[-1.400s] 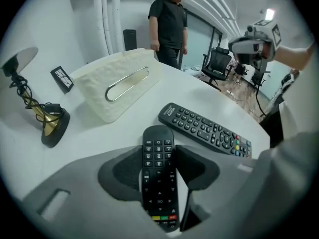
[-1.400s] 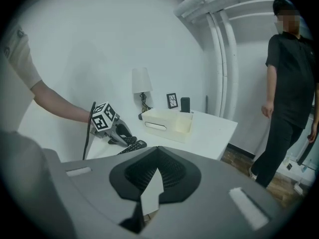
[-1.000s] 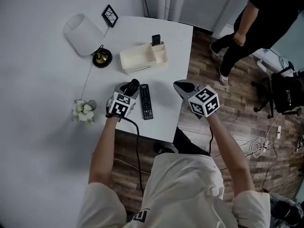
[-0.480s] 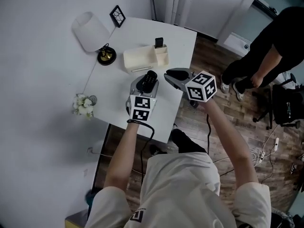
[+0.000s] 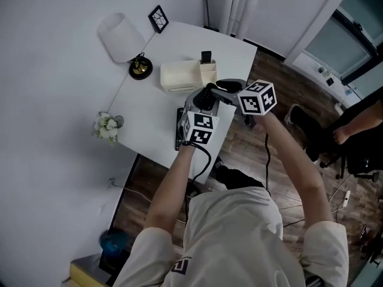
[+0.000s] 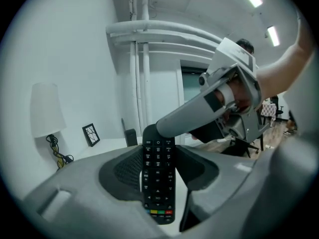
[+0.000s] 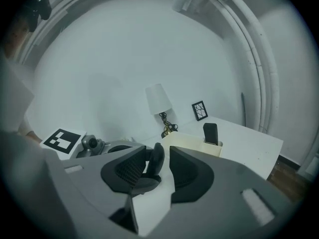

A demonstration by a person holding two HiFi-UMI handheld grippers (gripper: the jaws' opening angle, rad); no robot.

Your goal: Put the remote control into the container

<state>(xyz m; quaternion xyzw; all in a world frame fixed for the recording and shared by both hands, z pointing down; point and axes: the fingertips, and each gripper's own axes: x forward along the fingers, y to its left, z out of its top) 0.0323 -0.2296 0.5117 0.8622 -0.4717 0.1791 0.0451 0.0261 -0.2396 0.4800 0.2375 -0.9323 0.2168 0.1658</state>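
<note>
A black remote control [image 5: 207, 97] stands upright above the white table [image 5: 149, 112], with my left gripper [image 5: 200, 105] shut on its lower part. In the left gripper view its buttons [image 6: 158, 183] face the camera. My right gripper [image 5: 220, 88] has come in from the right. Its jaws have just been opening, and the remote's top end [image 7: 155, 162] stands between them with a small gap on one side. A cream container [image 5: 179, 75] lies just beyond, and its small side compartment [image 5: 209, 72] holds a black object [image 5: 206, 57].
A second remote [image 5: 178, 137] lies on the table, partly hidden by my left gripper's cube. A white lamp [image 5: 121, 36], a picture frame [image 5: 158, 18] and a small flower pot [image 5: 108, 127] stand along the table's far and left edges. A person [image 5: 353, 130] is on the floor at the right.
My left gripper has lifted the remote off the table and carried it up and right, nearer the container. My right gripper closed in on its top and opened. The person moved away rightward.
</note>
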